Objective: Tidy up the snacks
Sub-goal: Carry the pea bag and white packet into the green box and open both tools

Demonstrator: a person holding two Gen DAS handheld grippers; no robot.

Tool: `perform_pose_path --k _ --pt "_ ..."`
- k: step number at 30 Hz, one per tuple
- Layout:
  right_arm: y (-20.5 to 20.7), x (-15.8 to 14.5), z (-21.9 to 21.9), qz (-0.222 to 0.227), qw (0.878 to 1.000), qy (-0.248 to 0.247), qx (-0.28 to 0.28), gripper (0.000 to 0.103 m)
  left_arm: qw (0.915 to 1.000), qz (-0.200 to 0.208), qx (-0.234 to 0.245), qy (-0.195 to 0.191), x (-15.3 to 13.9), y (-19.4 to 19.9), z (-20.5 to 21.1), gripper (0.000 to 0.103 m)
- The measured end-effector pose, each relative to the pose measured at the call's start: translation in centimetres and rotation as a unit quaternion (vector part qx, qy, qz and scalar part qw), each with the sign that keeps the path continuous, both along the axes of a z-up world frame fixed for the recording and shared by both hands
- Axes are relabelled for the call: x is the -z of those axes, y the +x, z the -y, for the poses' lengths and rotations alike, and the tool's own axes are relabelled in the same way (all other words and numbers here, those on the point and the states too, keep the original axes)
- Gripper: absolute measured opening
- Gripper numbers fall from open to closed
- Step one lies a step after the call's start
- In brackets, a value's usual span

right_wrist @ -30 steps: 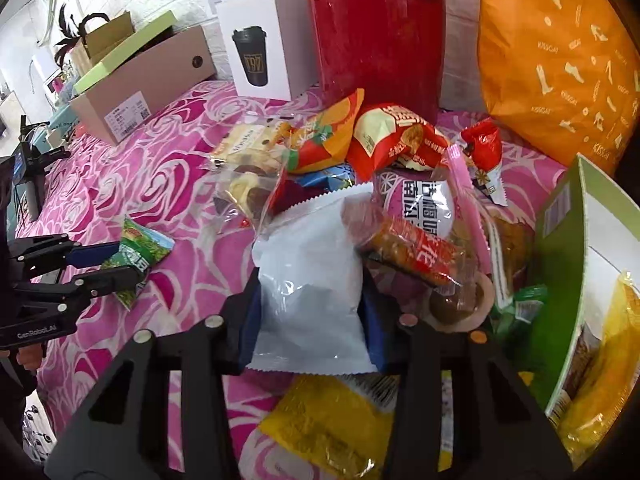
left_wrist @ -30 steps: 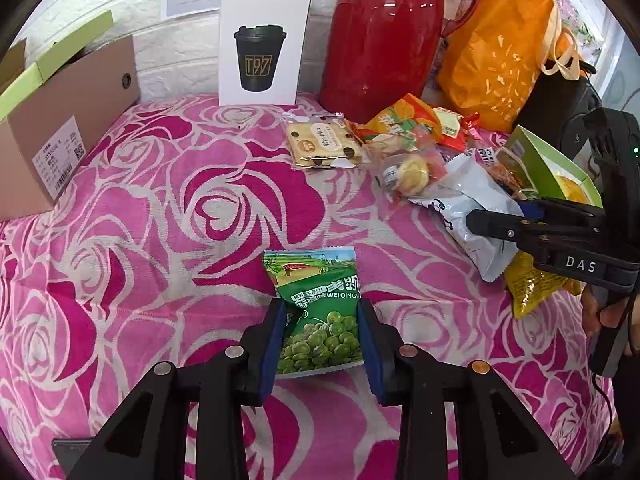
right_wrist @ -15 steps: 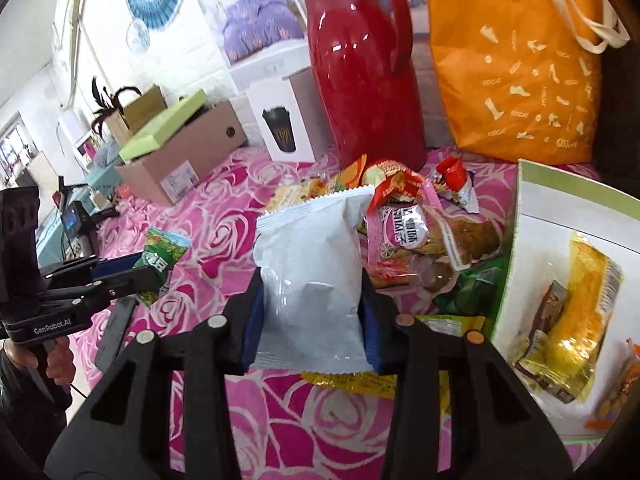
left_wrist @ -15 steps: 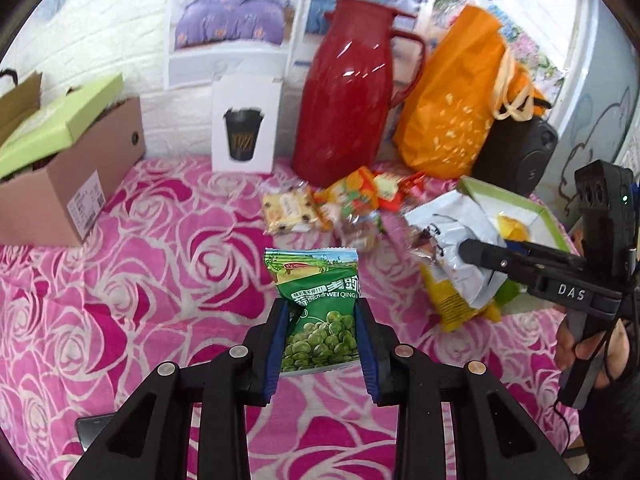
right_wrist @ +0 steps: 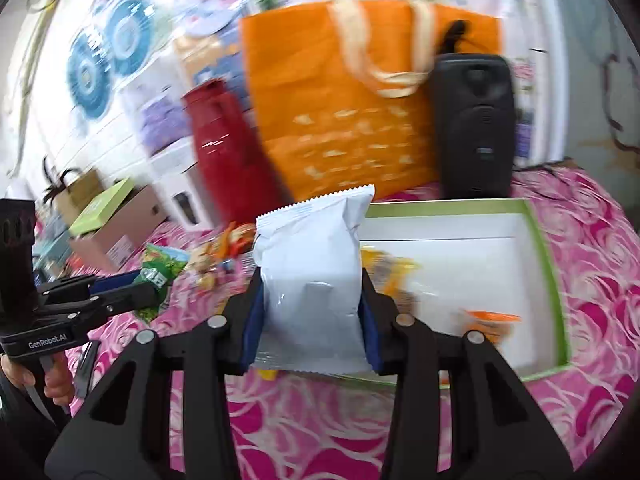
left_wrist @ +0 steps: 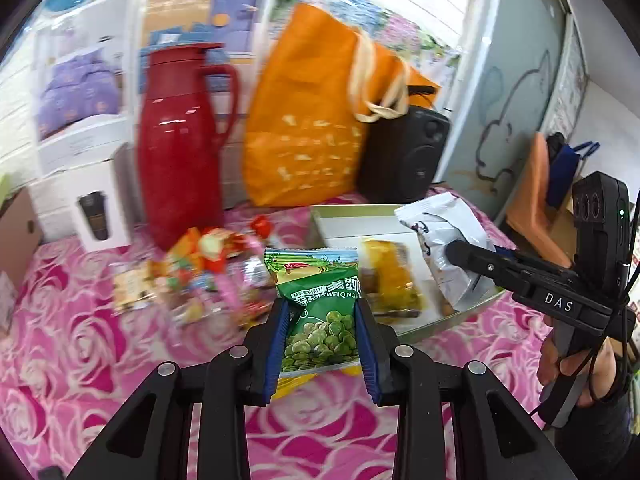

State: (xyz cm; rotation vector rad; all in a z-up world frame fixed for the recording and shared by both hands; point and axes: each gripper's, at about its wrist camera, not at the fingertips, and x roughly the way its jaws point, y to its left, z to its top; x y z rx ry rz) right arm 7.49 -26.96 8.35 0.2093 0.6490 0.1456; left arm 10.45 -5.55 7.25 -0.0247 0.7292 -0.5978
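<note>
open room: bare pink rose tablecloth [left_wrist: 72,344] in front of both tools, more of it to the right of the box [right_wrist: 548,264] in the right wrist view. box has a green rim and white floor, mostly free on its far and right side; a yellow packet [left_wrist: 386,276] and an orange packet [right_wrist: 490,318] lie in it. back edge is crowded: red jug [left_wrist: 180,140], orange bag [left_wrist: 308,128], black speaker [right_wrist: 474,128] just behind the box.

left gripper [left_wrist: 322,344] clamped on a green pea packet [left_wrist: 320,316], blue pads pressing both side edges, packet upright and off the cloth, near the box's left edge. right gripper [right_wrist: 312,320] clamped on a white packet [right_wrist: 314,276], also upright, over the box's near-left corner.

loose snack pile [left_wrist: 208,272] sits left of the box, in front of the jug. it's motion-blurred, single packets can't be told apart. cardboard box [right_wrist: 116,236] at far left. a hand [left_wrist: 576,364] grips the right tool's handle, cut by frame edge.
</note>
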Motion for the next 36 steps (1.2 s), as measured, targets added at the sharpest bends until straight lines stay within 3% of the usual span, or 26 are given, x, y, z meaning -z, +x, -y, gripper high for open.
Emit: perform_pose_path --k 9,18,28,30,31,32,34,36 --pt "-2.8 1.9 8.5 -0.014 0.993 0.023 0.115 0.044 0.9973 -0.017 0.071 -0.005 0.2 1.0 8.6 0.033" --pt "-2.0 3.9 10.2 -0.031 0.991 0.008 0.128 0.044 0.9934 -0.042 0.106 0.005 1.8 2.8 15.6 0.033" --pt "0.0 5.7 10.6 -0.049 0.991 -0.021 0.125 0.048 0.9923 -0.061 0.106 0.014 3.8 4.7 18.0 0.034" --pt "0.3 6.1 10.1 -0.053 0.991 -0.039 0.114 0.066 0.9945 -0.050 0.090 0.014 3.9 4.8 17.7 0.048" --pt "0.3 6.1 9.8 -0.049 0.991 -0.048 0.111 0.086 0.9955 -0.046 0.081 0.015 3.9 4.8 17.6 0.073" --pt "0.2 6.0 9.4 -0.040 0.992 -0.060 0.107 0.095 0.9972 -0.034 0.064 0.016 3.8 4.6 17.2 0.089" --pt "-0.1 5.8 9.0 -0.025 0.992 -0.071 0.102 0.097 0.9989 -0.011 0.044 0.014 3.4 4.4 16.5 0.091" --pt "0.0 5.7 8.9 -0.027 0.991 -0.076 0.105 0.102 0.9990 -0.012 0.039 0.017 3.2 4.5 16.1 0.095"
